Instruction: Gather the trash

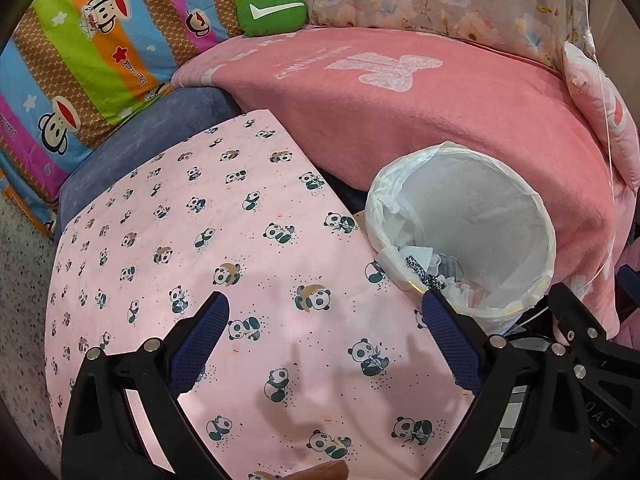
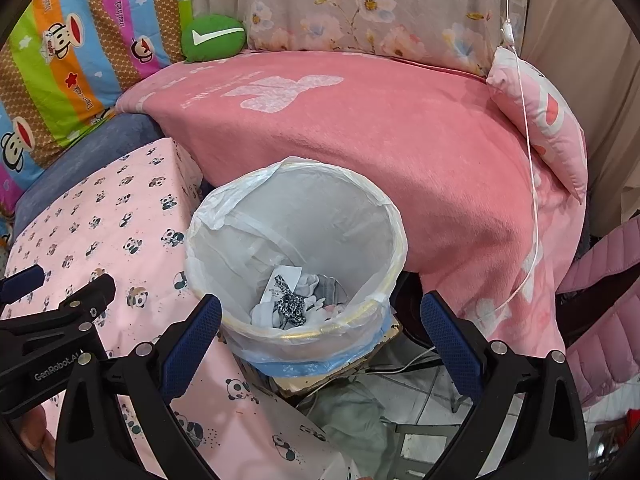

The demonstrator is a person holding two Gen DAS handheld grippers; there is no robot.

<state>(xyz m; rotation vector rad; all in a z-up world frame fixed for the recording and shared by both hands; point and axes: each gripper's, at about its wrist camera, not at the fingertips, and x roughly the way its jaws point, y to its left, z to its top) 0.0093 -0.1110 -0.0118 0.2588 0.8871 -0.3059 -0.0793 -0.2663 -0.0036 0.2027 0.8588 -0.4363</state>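
Both tongs, left (image 1: 326, 316) and right (image 2: 320, 316), had black plastic frames, silver round screws and textured blue pads (image 2: 192, 346); white "GenRobot.AI" lettering (image 2: 56, 370) marked one arm

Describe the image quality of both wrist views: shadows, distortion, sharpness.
Left wrist view: soft shadows of the open left gripper fall on the panda cloth; fisheye bending curves the edges, corners vignetted black. Right wrist view: even light, sharp on the trash bin and its liner between the open right gripper fingers; no strong glare.
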